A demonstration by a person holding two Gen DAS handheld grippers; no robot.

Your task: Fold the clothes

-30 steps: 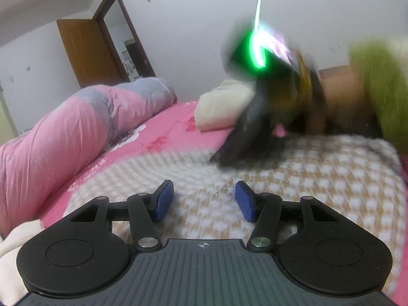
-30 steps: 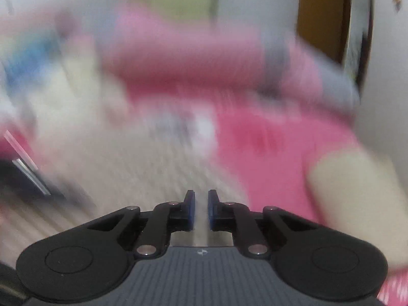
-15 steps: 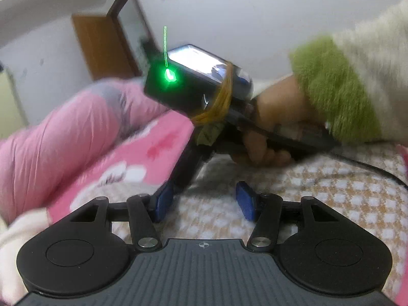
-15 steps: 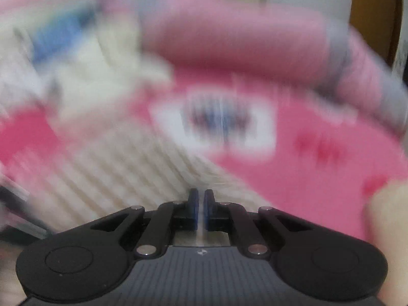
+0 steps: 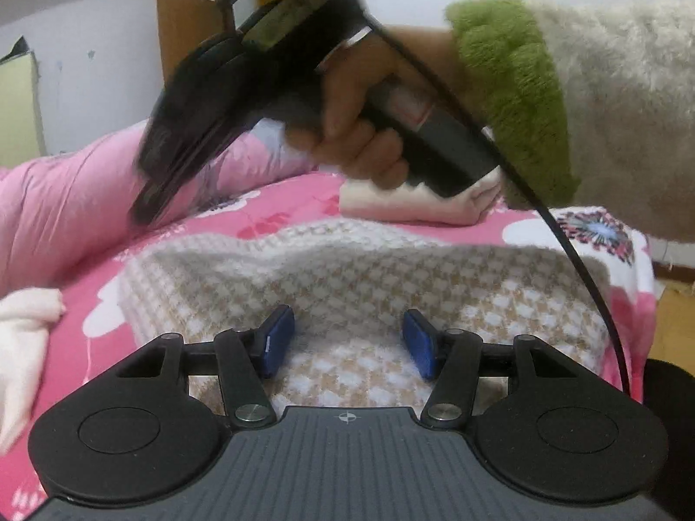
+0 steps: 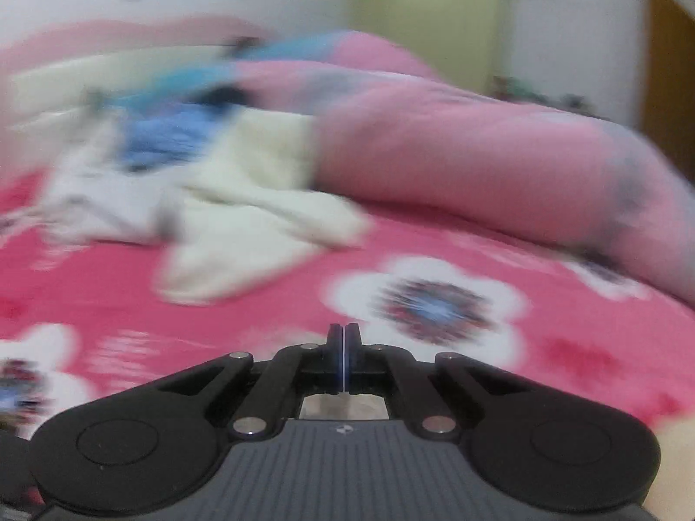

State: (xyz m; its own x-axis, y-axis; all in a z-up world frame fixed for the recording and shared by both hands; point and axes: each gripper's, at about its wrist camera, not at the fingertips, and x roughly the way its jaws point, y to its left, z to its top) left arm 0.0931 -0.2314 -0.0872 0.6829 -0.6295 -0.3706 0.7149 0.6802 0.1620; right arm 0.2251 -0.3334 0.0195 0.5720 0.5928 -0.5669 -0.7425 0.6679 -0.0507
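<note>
Left gripper (image 5: 347, 343): blue pads (image 5: 278, 341) well apart, released, nothing between them; poised low over checked knit (image 5: 360, 286), whether pads touch it cannot be told.

Checked knit: beige-and-white houndstooth garment, spread on the near part of the bed, far edge rumpled into a raised fold; lies on pink sheet (image 5: 286, 212).

Right gripper (image 6: 343, 356): pads clenched flat together, only a thin line between, nothing grasped. Seen from the left wrist as a dark, blurred body (image 5: 208, 100) raised above the bed, tips aimed down and to the left in that view.

Right hand (image 5: 360, 121): wrapped round the black handle; green cuff (image 5: 512, 100) and cream fleece sleeve (image 5: 625, 100) behind it; black cable (image 5: 577, 260) trailing down from the handle across the knit.

Pink sheet (image 6: 434, 269): white flower print with dark centres.

Folded cream cloth (image 5: 417, 204): on the sheet beyond the knit, partly behind the hand.

Pink quilt (image 6: 478, 160): rolled along the far side of the bed.

Loose pile (image 6: 243, 217): cream, white and blue garments, heaped beside the quilt, well apart from the closed gripper; heavily blurred, single pieces not distinguishable.

Cream scrap (image 5: 21, 325): at the left edge of the left-wrist view, just beside the knit.

Brown door (image 5: 186, 30): in the back wall.
</note>
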